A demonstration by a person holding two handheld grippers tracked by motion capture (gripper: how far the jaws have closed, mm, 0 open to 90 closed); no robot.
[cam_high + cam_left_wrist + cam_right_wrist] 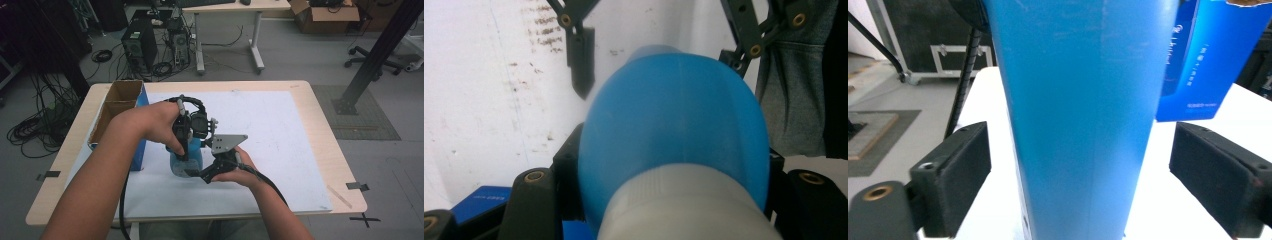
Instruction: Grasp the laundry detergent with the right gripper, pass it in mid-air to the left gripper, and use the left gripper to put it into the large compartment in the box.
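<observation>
Forearms come in from the bottom of the high view, and each hand holds a gripper over the white mat (280, 130) on the table (305, 90). Between them stands a blue bottle (187, 160), near the front middle of the mat, just right of the open cardboard box (117, 107) with blue sides.

The left gripper (186, 134) comes down from above and pinches the bottle (674, 130) near its pale top, so the holding part looks done. The right gripper (200, 175) sits low beside the bottle (1078, 115), its pads spread wide on both sides and not touching it. Grabbing the body, or letting it go for good, seems to be what is left.

The bottle stands upright. Its long side runs up and down, top pointing up.
</observation>
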